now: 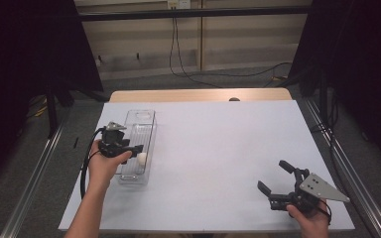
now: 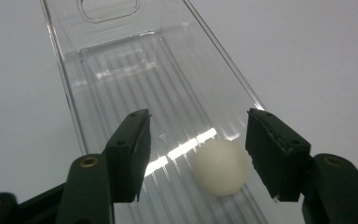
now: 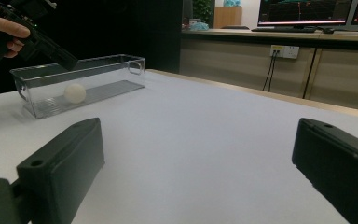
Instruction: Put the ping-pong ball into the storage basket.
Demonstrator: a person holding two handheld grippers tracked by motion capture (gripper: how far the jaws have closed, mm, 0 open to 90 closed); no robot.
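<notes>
A clear plastic bin (image 1: 151, 134) lies lengthwise on the left side of the white table. A white ball (image 1: 142, 159) rests on its ribbed floor near the near end. My left gripper (image 1: 138, 148) reaches into the bin from the left, tilted down over the ball. In the left gripper view the ball (image 2: 220, 166) lies on the bin floor (image 2: 121, 79) between the parted jaws of the left gripper (image 2: 199, 115), close to the right jaw and well apart from the left one. My right gripper (image 1: 273, 174) hovers open at the table's front right with nothing between its jaws.
The right gripper view looks across the bare white sheet from the right gripper (image 3: 198, 128) toward the bin (image 3: 107, 74), the ball (image 3: 74, 93) and the left gripper (image 3: 37, 42). A wooden strip (image 1: 198, 95) edges the table's far side. Black curtains and metal rails flank both sides.
</notes>
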